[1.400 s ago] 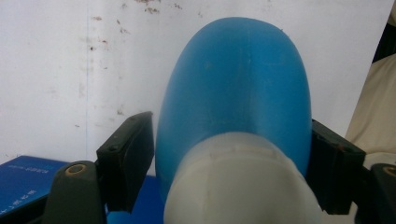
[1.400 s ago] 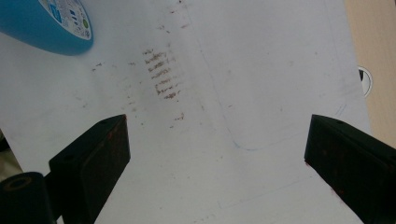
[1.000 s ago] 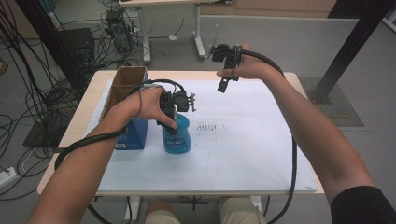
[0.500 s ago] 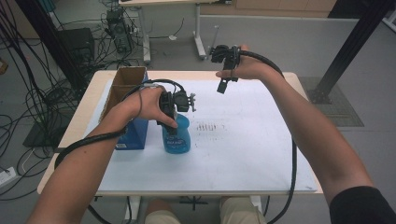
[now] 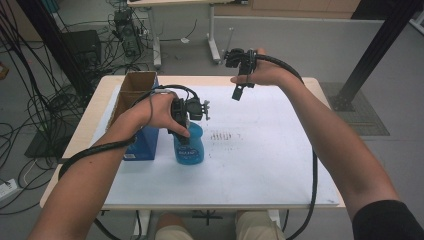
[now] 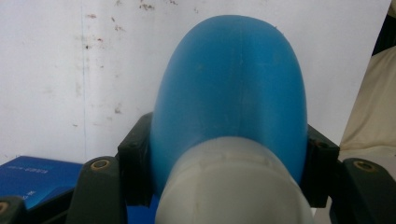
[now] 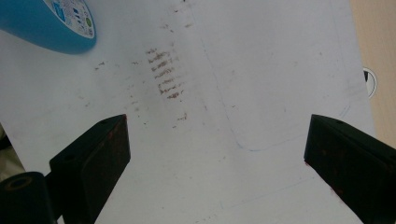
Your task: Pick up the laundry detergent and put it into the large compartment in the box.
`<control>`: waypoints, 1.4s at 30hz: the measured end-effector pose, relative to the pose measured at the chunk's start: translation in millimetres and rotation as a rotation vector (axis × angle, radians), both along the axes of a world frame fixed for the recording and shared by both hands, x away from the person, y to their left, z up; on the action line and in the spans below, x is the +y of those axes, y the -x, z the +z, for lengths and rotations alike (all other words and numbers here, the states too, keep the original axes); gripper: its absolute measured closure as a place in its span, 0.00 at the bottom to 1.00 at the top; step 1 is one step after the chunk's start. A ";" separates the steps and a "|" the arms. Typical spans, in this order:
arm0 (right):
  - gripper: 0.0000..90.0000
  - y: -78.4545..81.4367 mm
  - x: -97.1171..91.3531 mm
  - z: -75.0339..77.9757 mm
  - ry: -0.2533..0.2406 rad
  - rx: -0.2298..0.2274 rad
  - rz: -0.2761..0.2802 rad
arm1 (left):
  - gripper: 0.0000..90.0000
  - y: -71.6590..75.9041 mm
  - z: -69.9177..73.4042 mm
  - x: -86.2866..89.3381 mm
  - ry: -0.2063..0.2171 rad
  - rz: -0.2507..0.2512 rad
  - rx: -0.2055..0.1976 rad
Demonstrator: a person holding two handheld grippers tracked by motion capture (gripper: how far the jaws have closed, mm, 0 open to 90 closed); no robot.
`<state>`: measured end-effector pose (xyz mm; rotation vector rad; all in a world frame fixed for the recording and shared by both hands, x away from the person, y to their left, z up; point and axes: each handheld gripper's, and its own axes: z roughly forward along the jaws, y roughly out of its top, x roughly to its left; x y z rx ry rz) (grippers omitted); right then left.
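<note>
Your left gripper is clamped on the neck of the blue bottle, which stands upright on the white mat just beside the blue box. So the grasp looks done; lifting or moving remains. Your right gripper hangs with jaws apart, empty, above the mat's far edge.

Two black jaws of the right tool are seen rising from the bottom corners, set wide apart with nothing between them. Below them a white sheet is spread over the bench, whose pale wood is exposed along the right edge. The sheet is marked by a cluster of brown smudges and a faint blue pen outline. The base of a blue bottle, with a printed label, is caught in the upper left corner.
</note>
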<state>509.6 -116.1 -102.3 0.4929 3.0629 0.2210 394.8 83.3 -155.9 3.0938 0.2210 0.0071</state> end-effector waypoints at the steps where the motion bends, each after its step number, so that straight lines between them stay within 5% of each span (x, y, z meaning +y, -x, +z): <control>1: 0.08 0.1 0.7 0.1 0.003 0.000 0.002 | 0.41 0.1 0.1 -0.4 -0.002 0.000 0.001; 42: 0.08 -0.2 1.1 -2.0 0.006 0.002 0.006 | 0.41 -0.3 0.2 0.7 0.002 0.005 0.006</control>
